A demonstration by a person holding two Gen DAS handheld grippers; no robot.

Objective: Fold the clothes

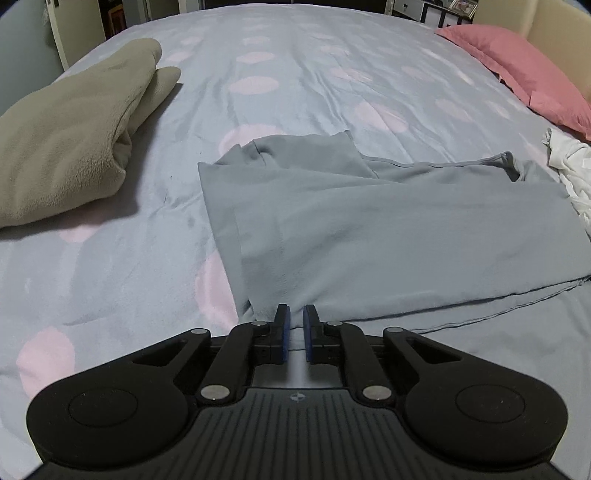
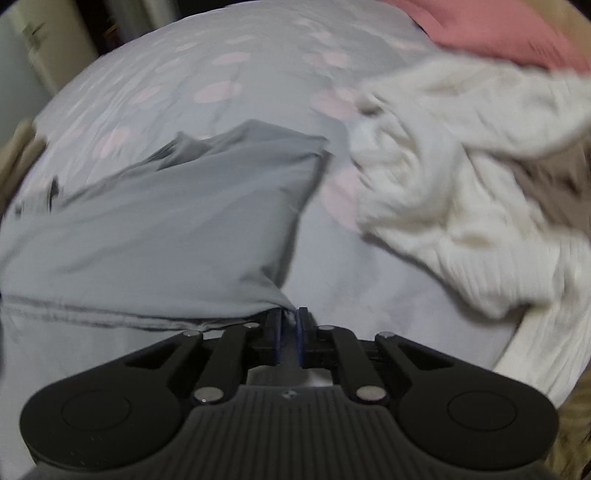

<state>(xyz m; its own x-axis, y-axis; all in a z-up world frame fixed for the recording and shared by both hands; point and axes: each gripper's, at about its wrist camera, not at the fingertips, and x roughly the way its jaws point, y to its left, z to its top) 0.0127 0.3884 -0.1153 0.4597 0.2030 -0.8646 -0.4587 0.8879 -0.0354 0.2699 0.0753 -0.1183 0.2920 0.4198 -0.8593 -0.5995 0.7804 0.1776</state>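
Grey garment lies partly folded on the bed — between a folded beige blanket and a white knit. Left tongs and right tongs each clamp its near hem.

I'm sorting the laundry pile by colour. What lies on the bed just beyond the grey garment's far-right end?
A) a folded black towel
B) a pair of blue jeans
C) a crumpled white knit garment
C: the white knit garment lies crumpled beside the grey garment, with the pink pillow behind it.
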